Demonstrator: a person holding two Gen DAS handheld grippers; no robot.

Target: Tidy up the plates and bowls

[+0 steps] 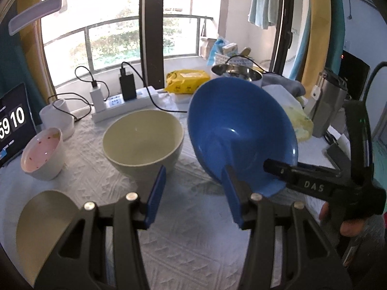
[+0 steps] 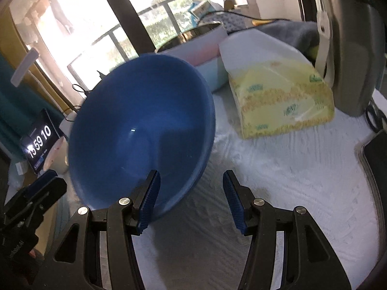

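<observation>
Far left, at the near edge: a cream dish (image 1: 36, 229), half hidden behind the left claw's frame, so I can't tell plate from bowl. Behind it sits a small pink-lined bowl (image 1: 41, 154), upright on the cloth-covered worktop (image 1: 193, 246). Next is the cream bowl (image 1: 142, 140), upright, empty and mouth up; it looks like the likely nest for stacking.

Left claw (image 1: 194, 191): spread and pinching nothing. Its right finger (image 1: 232, 193) lies over the blue bowl's inner wall, and its left finger hangs free near the cream bowl. It probably steadies the bowl rather than grips it.

Blue bowl (image 1: 241, 130): the task's thing, just right of the cream bowl. It is tipped steeply with its mouth toward both cameras and its low rim near the cloth. I can't tell if it touches.

Right claw (image 2: 191, 200): also spread. The bowl's low rim lies between its fingers. The left finger (image 2: 150, 200) is inside the bowl, and the outer one stands clear of the wall with cloth showing between. So it straddles the rim and isn't clamped yet; the tilt likely comes from fingers propping it.

Far right: a tissue pack (image 2: 278, 101), well apart and out of the way.
</observation>
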